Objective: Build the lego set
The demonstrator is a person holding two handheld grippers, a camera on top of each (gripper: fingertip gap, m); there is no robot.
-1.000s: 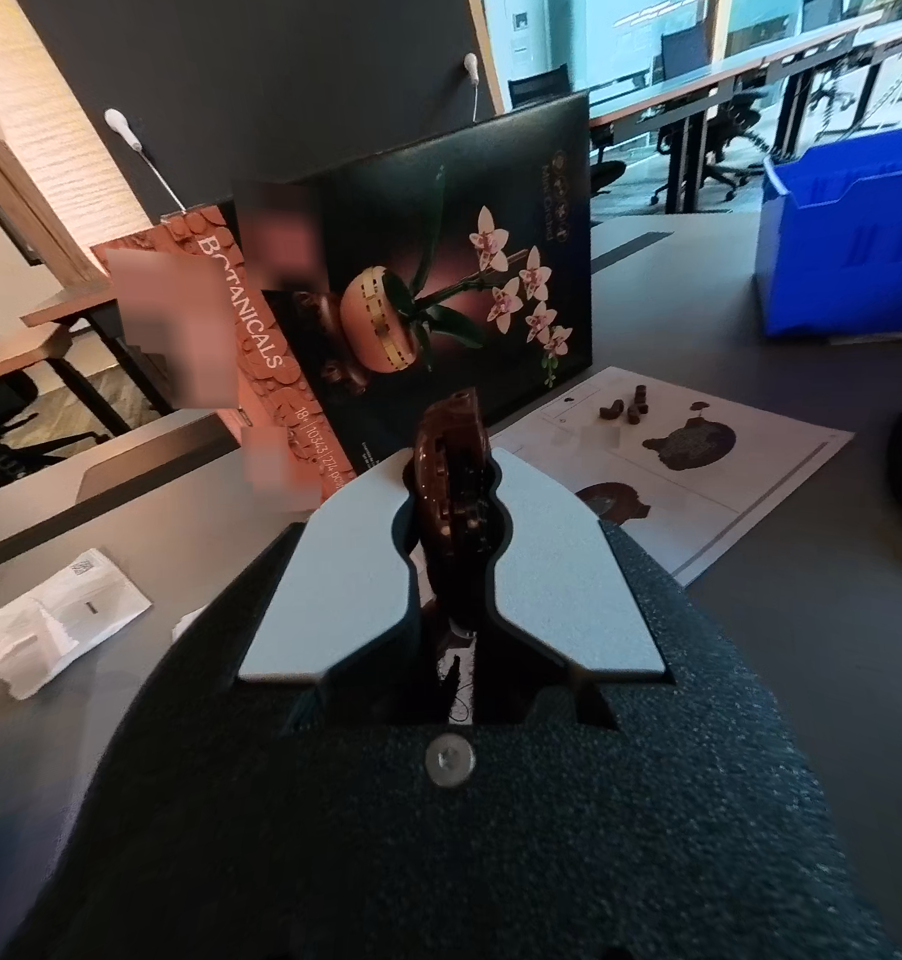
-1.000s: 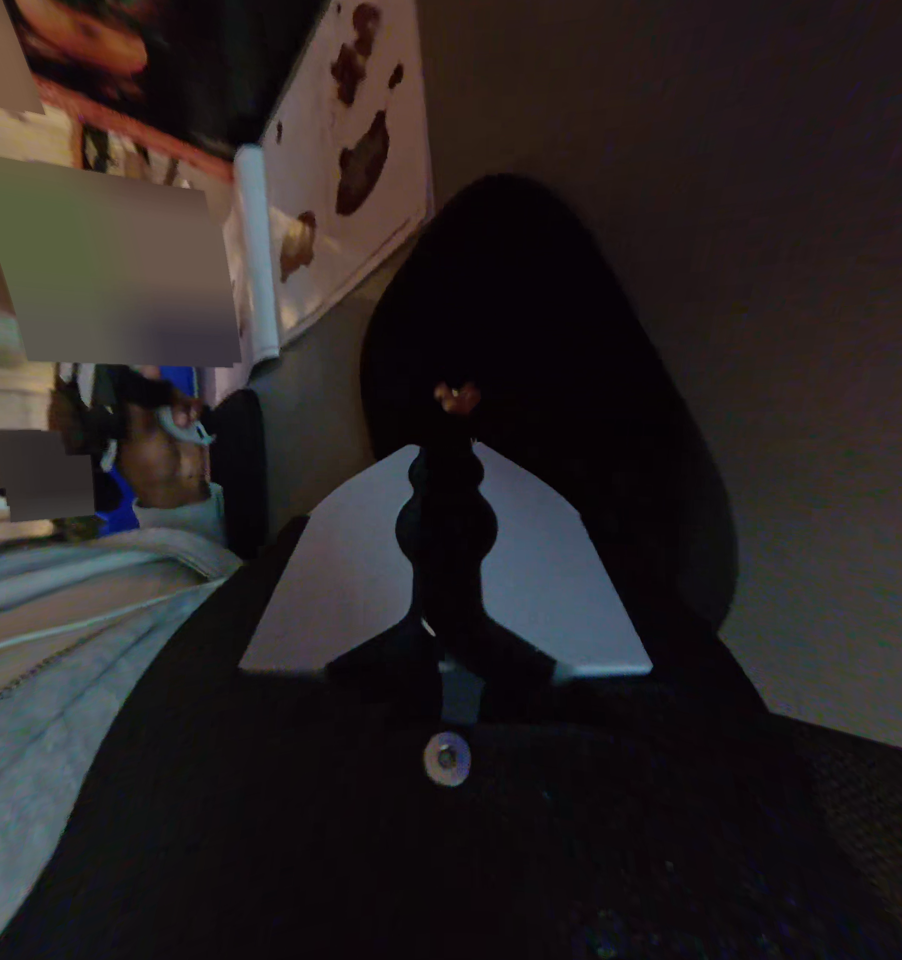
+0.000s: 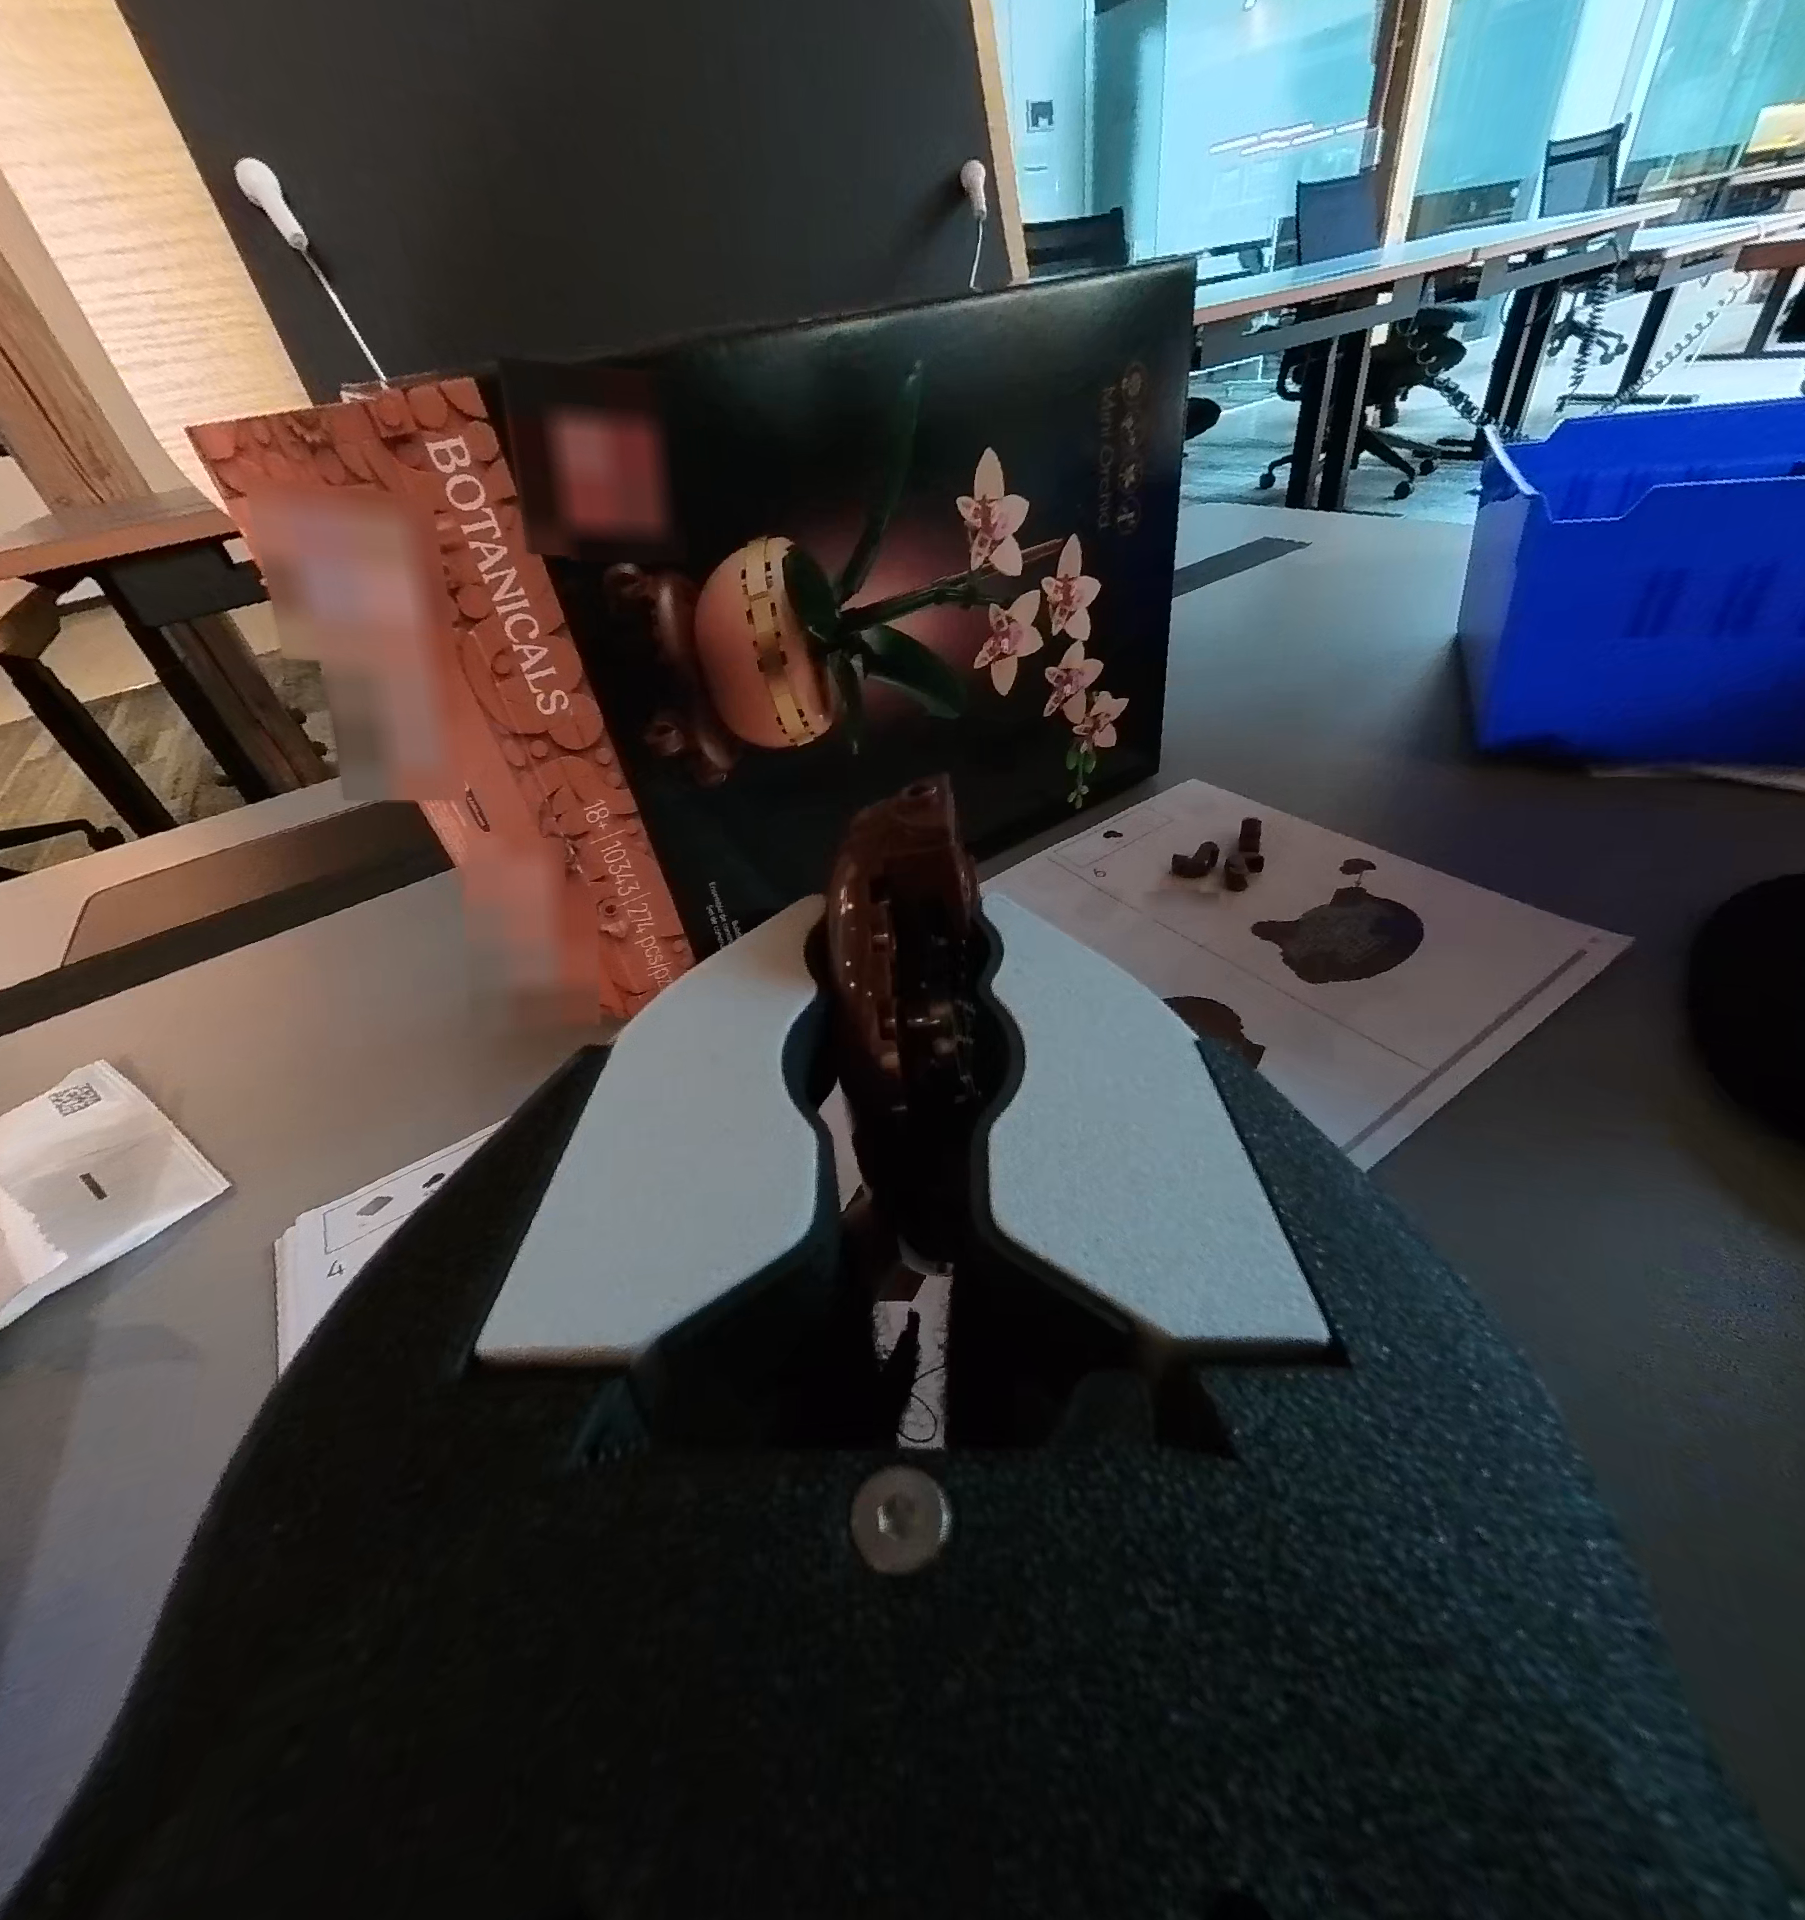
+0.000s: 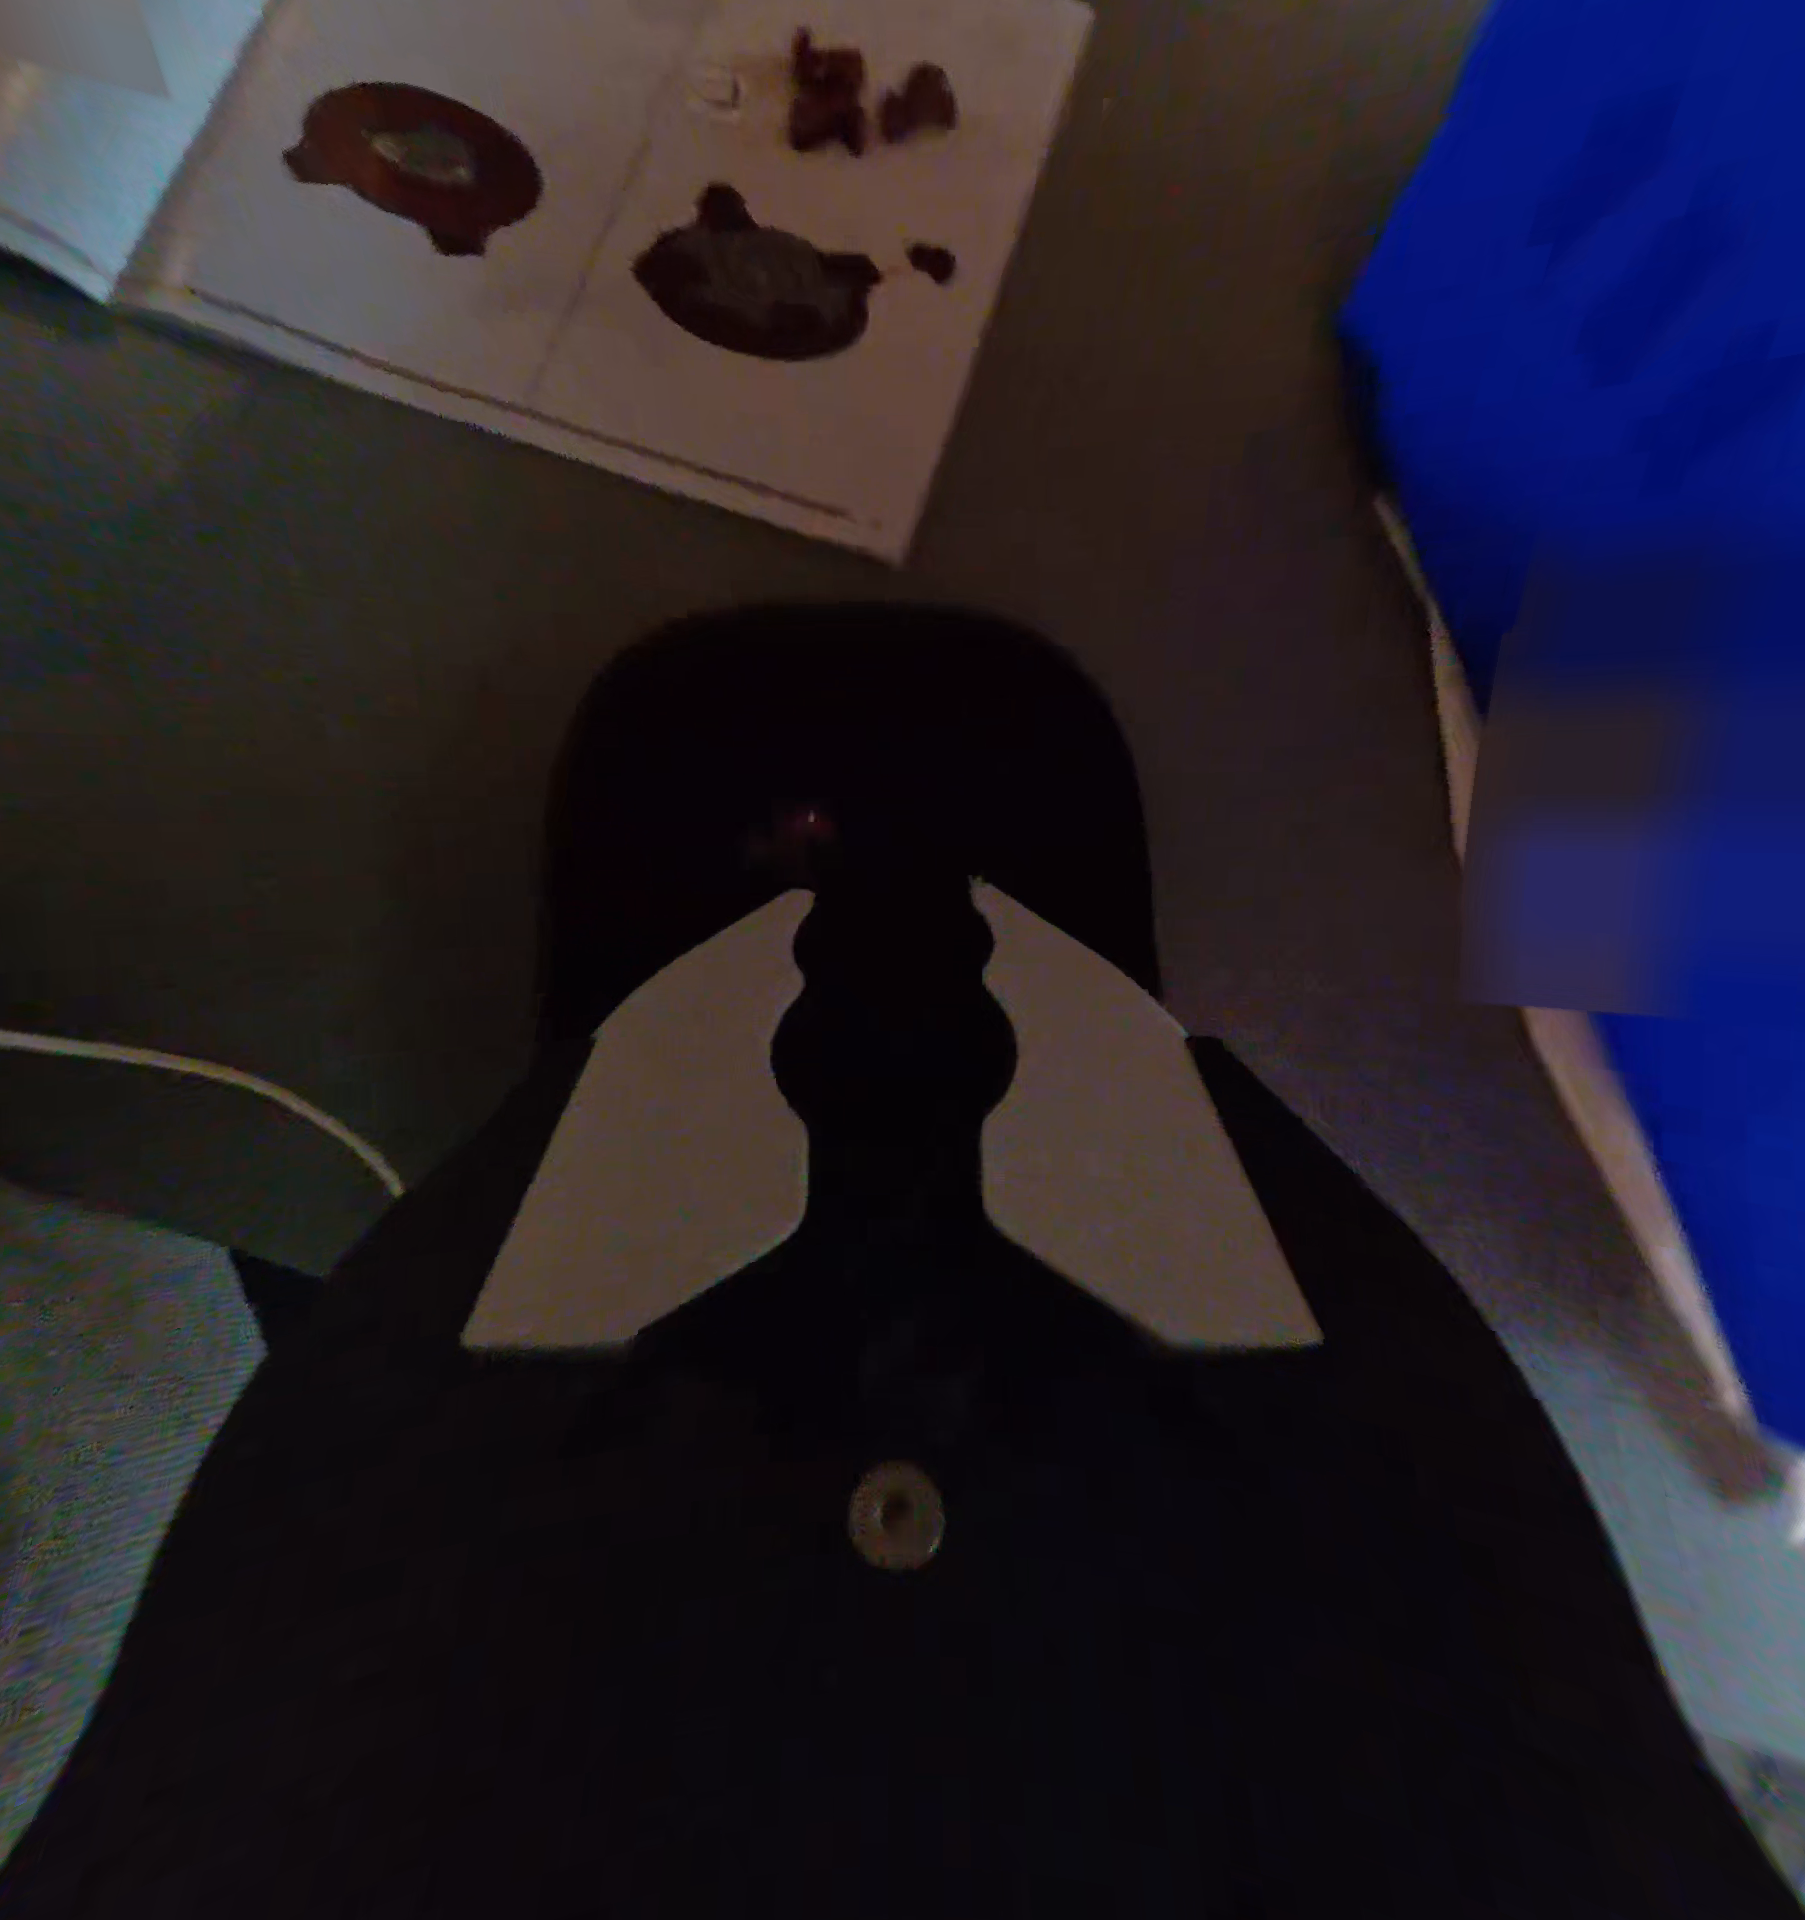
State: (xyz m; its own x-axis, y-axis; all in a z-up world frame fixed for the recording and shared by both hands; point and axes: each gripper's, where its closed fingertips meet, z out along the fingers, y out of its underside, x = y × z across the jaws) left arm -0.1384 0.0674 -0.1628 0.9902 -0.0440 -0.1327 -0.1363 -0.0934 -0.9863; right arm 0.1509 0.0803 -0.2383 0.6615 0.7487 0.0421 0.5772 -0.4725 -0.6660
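left gripper (image 3: 903, 935) clamps brown brick piece (image 3: 903, 956) | right gripper (image 4: 893, 894) parted over black tray (image 4: 856, 727) | blue bin (image 3: 1667, 582): contents hidden

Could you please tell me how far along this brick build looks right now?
A partly built dark brown brick assembly sits clamped in the left hand-held gripper. Small loose brown pieces lie on the open white instruction booklet, unattached. The right hand-held gripper stands open over a black tray.

Place: an open-plan office is showing around the grey surface (image 3: 254, 1039).
Desks: long work tables (image 3: 1449, 249) are standing in rows behind.
Seating: black office chairs (image 3: 1397, 364) are sitting at them.
Partitions: glass walls (image 3: 1241, 104) are closing off further rooms.
Storage: a blue plastic crate (image 3: 1656, 582) is resting on the surface.
Foreground: a building-set box (image 3: 877, 499) is standing upright beside an open instruction booklet (image 3: 1397, 997).
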